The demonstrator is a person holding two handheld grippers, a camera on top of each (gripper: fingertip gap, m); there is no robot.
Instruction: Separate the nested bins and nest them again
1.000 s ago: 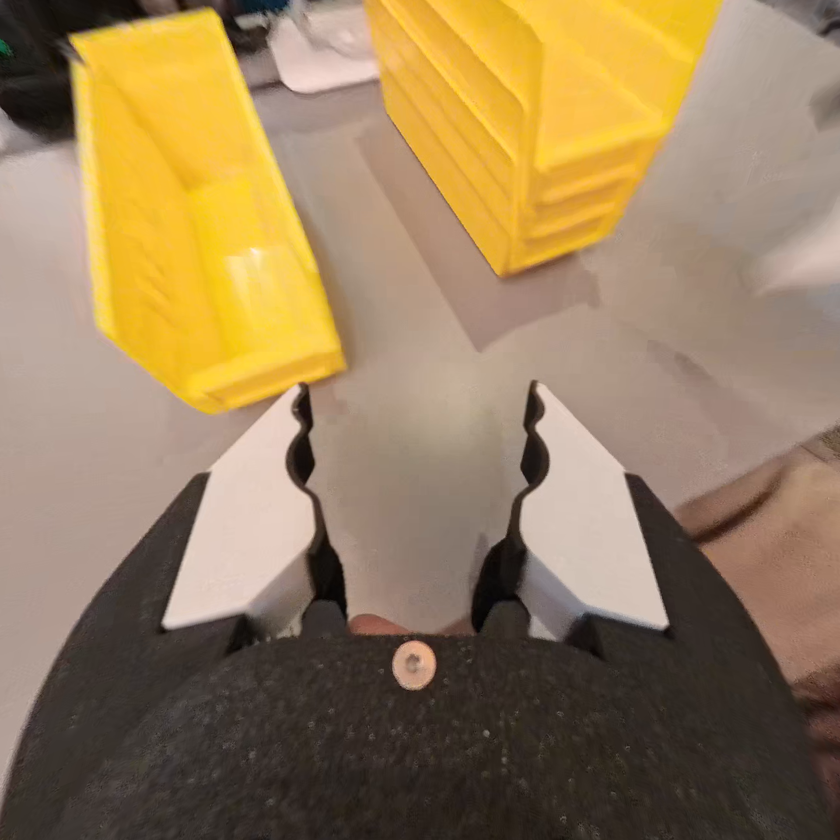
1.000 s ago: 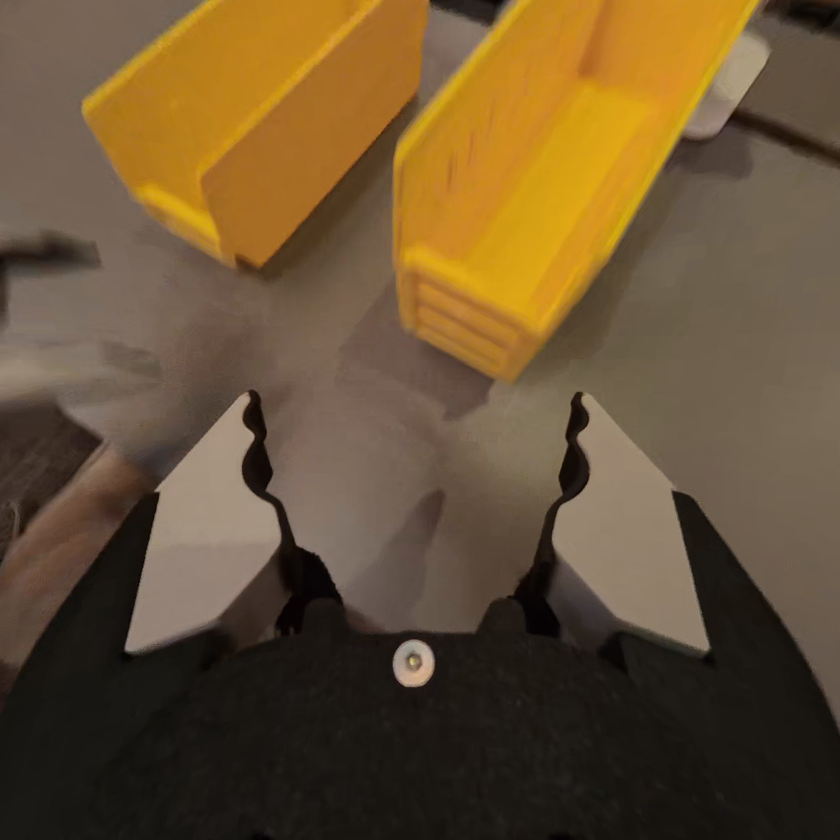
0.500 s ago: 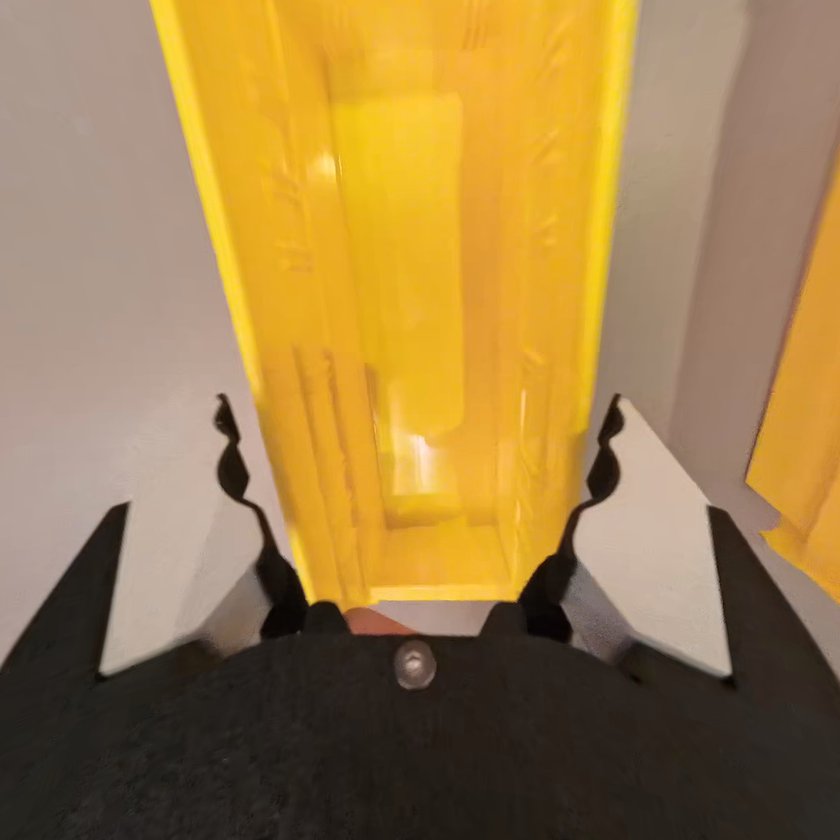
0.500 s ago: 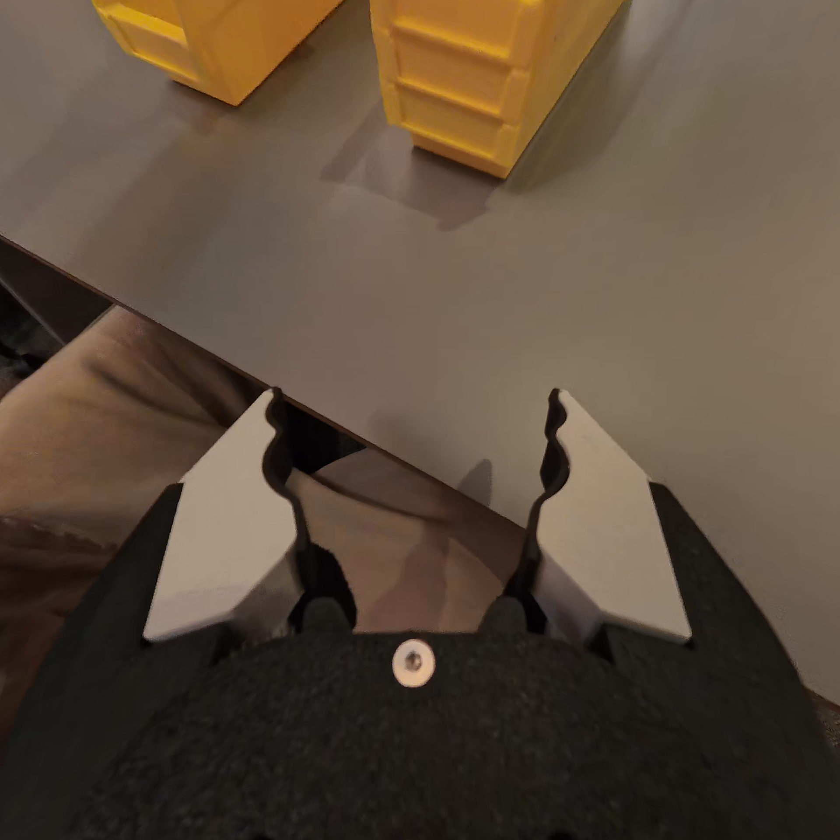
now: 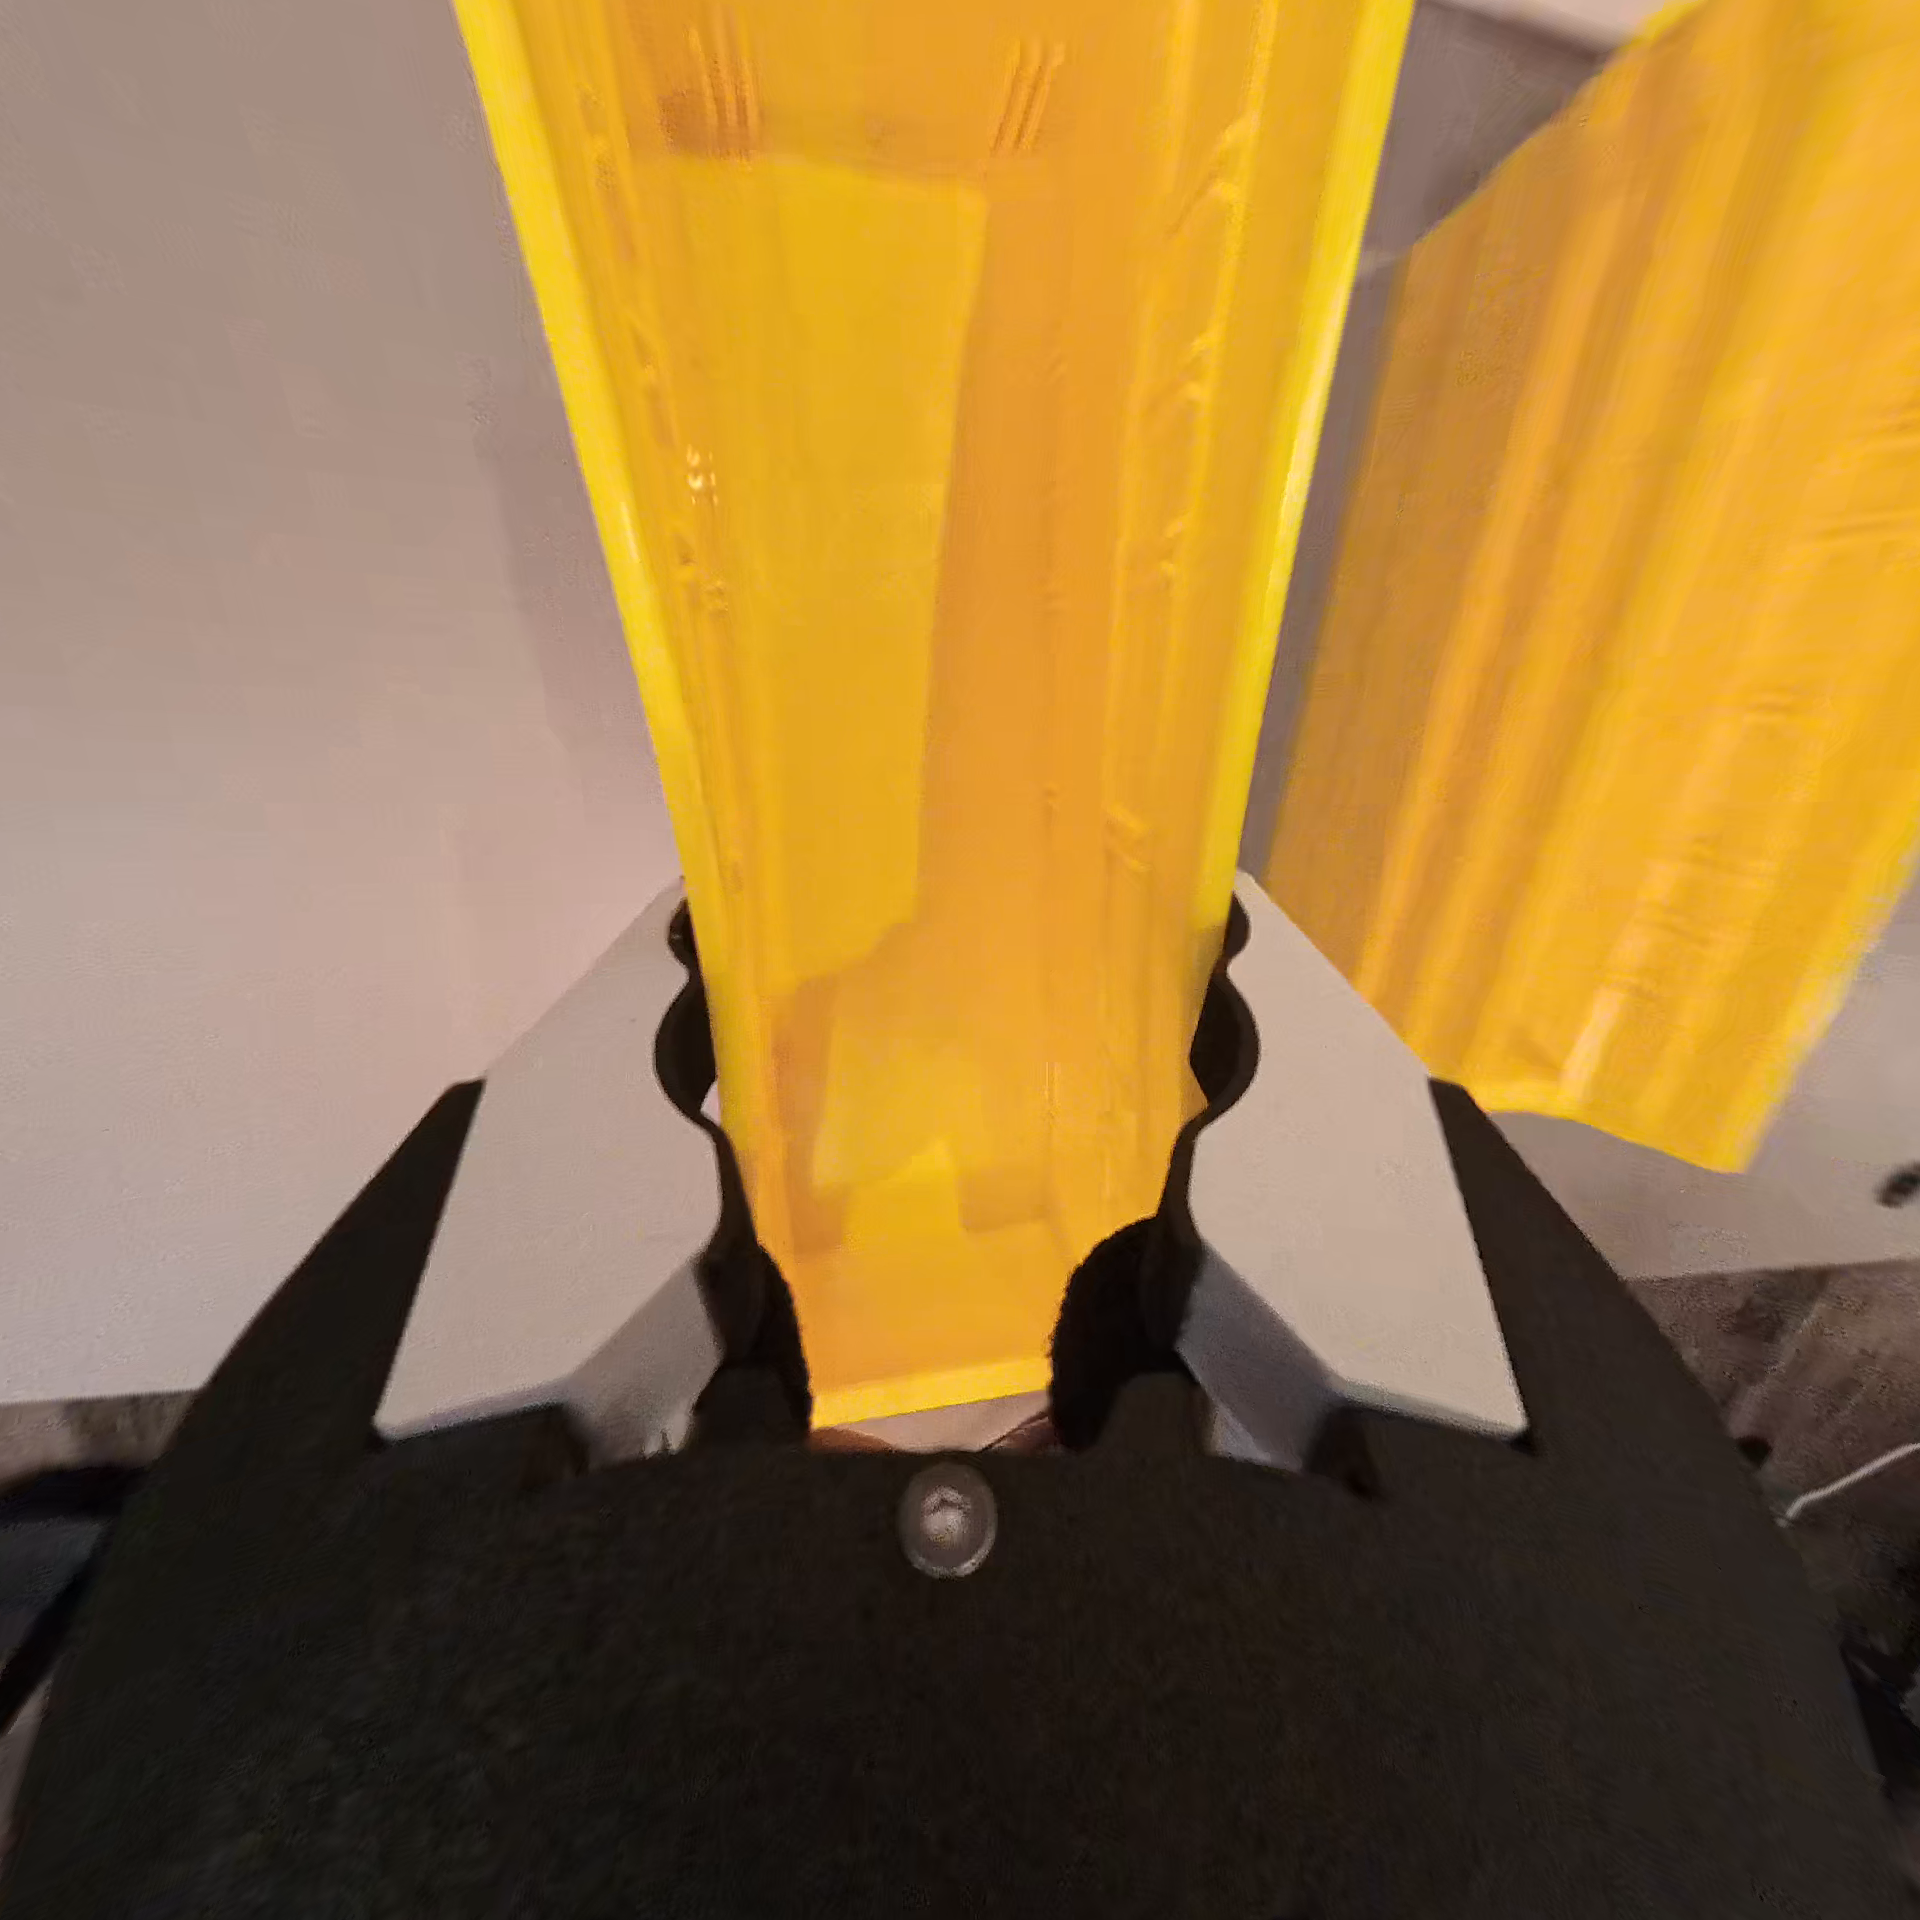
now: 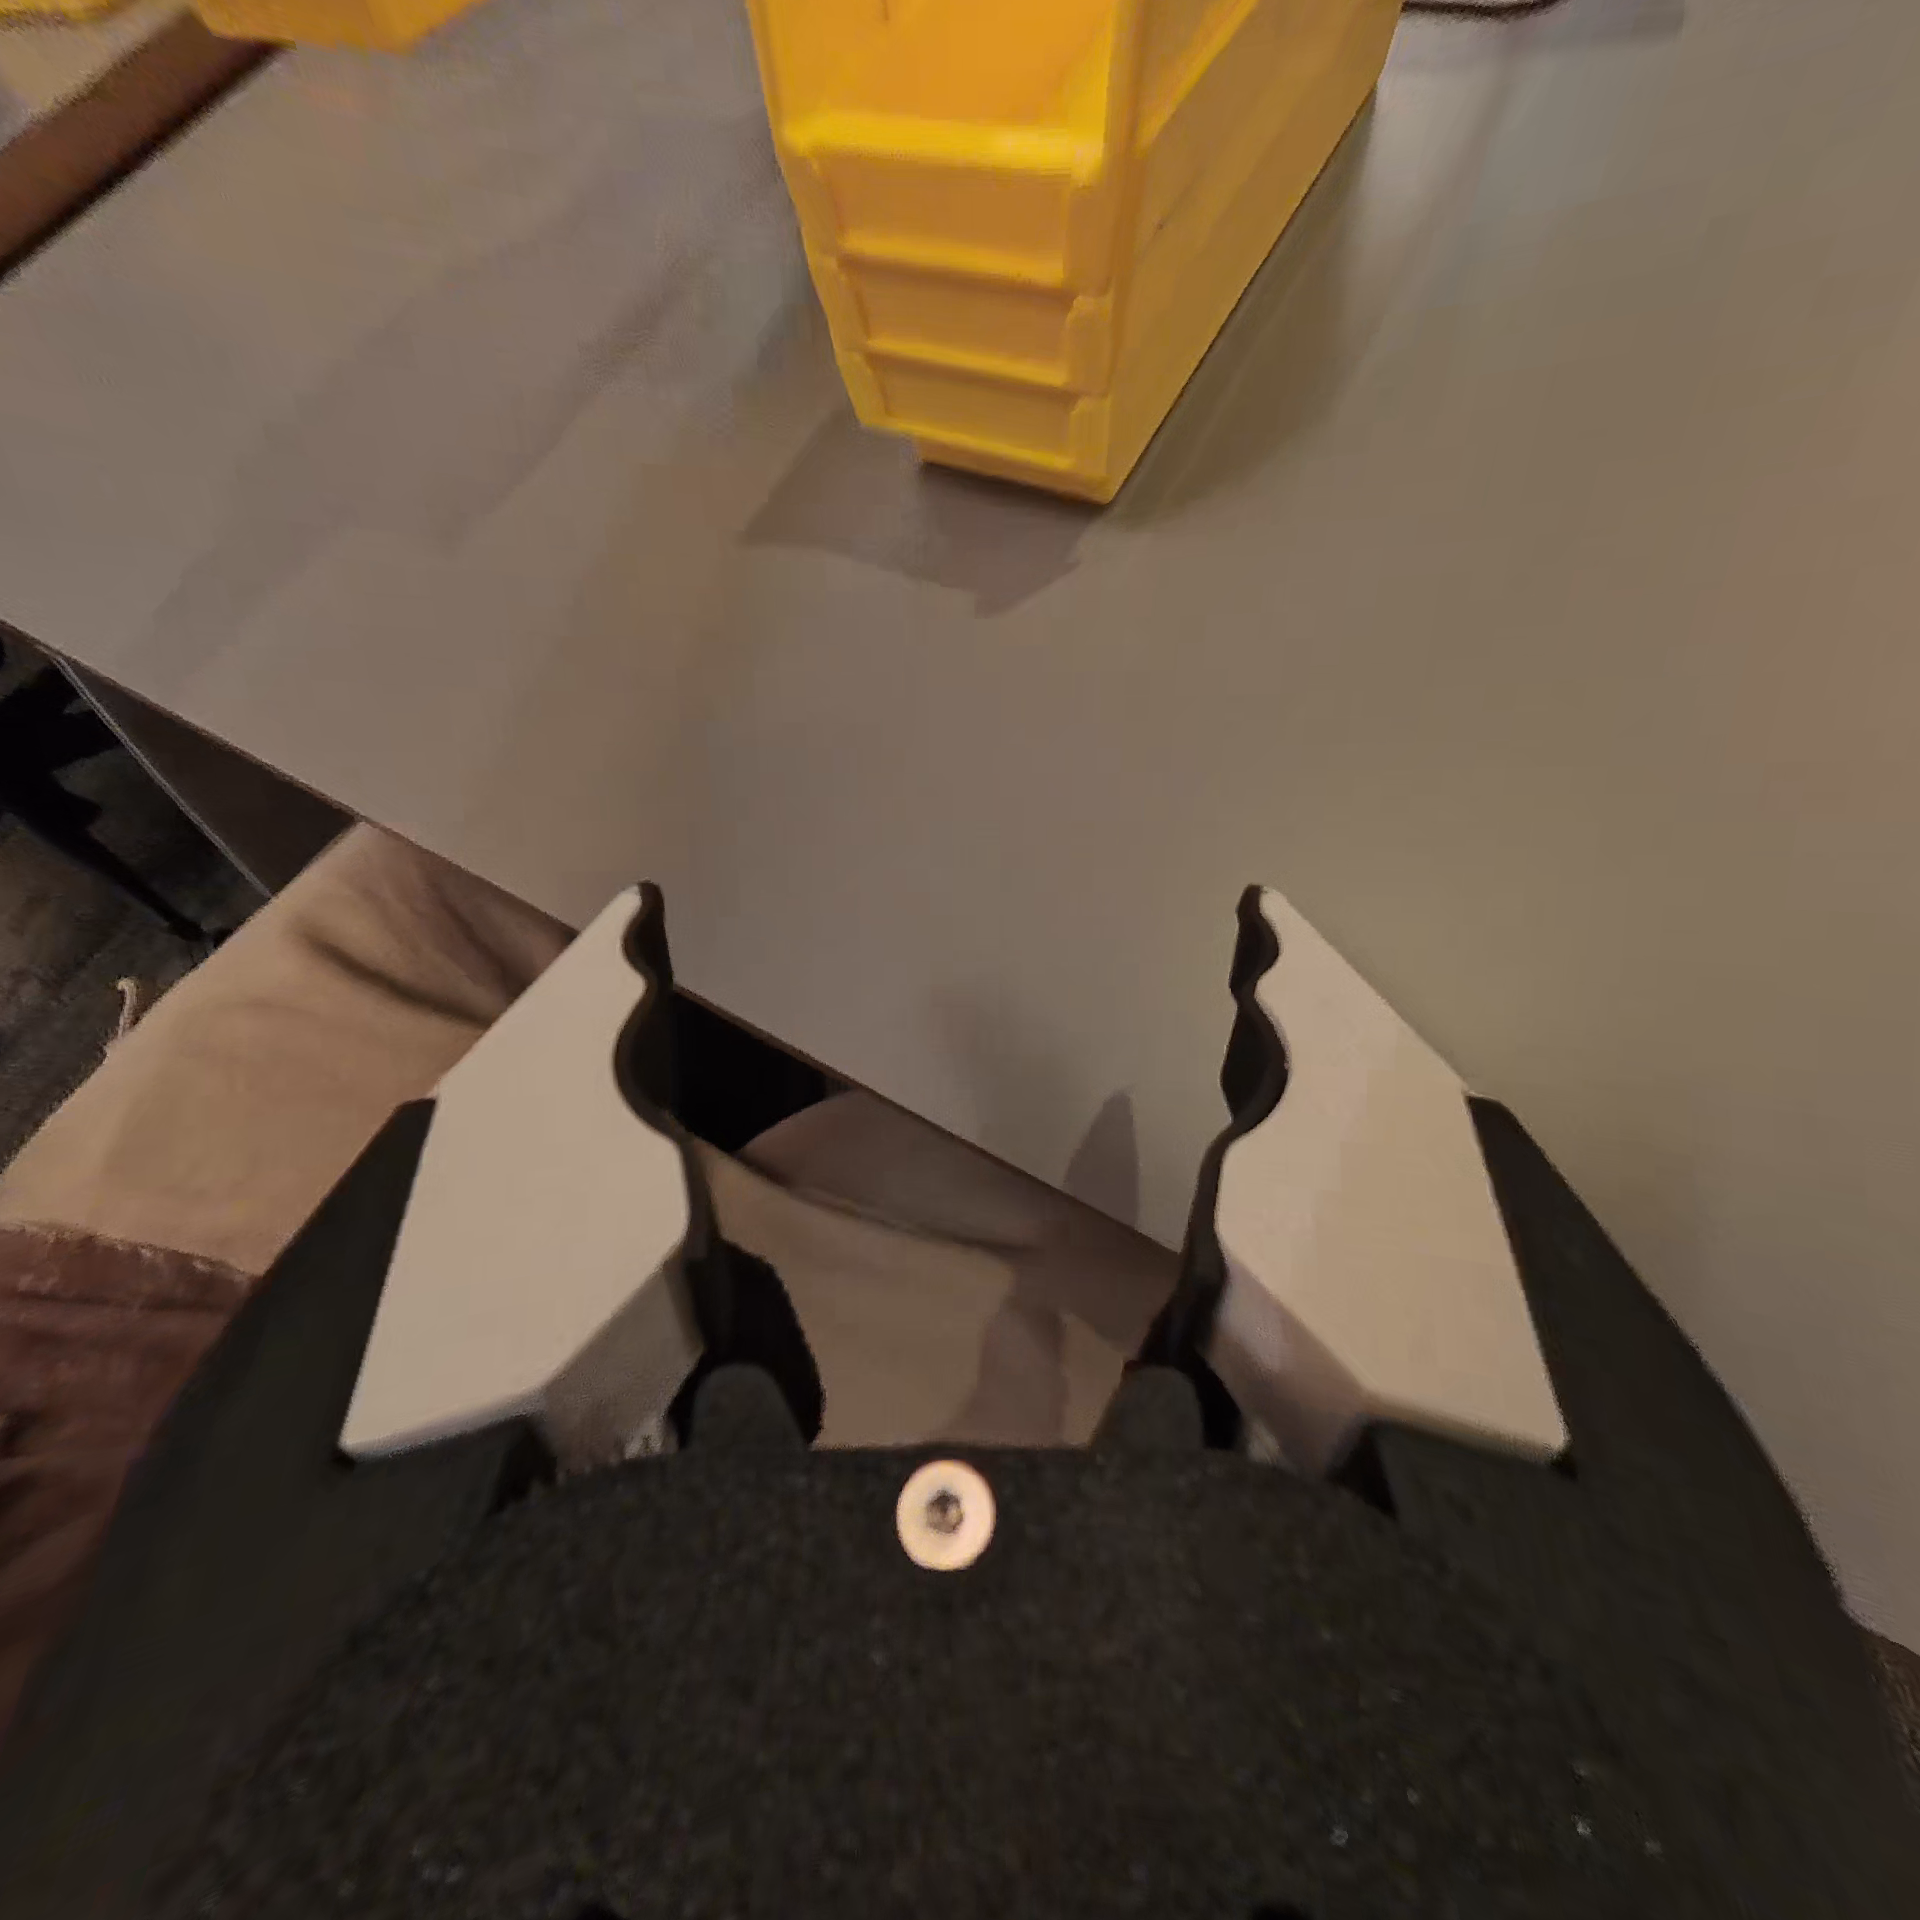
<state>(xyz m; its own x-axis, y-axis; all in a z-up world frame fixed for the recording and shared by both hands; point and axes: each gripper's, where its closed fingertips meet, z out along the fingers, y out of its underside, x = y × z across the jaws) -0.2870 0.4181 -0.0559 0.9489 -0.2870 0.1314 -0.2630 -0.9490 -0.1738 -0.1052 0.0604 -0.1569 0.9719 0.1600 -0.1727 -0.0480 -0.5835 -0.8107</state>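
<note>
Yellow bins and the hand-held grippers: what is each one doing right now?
Left hand-held gripper: shut on the single yellow plastic bin.
Single yellow plastic bin: gripped across both side walls at its near end.
Right hand-held gripper: open, empty, over the table edge.
Nested stack of yellow plastic bins: resting on the grey table, untouched.

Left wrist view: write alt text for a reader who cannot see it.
The left tool grips the near end of a long yellow bin between its grey fingers. A stack of yellow bins sits to the right on a grey table.
</note>
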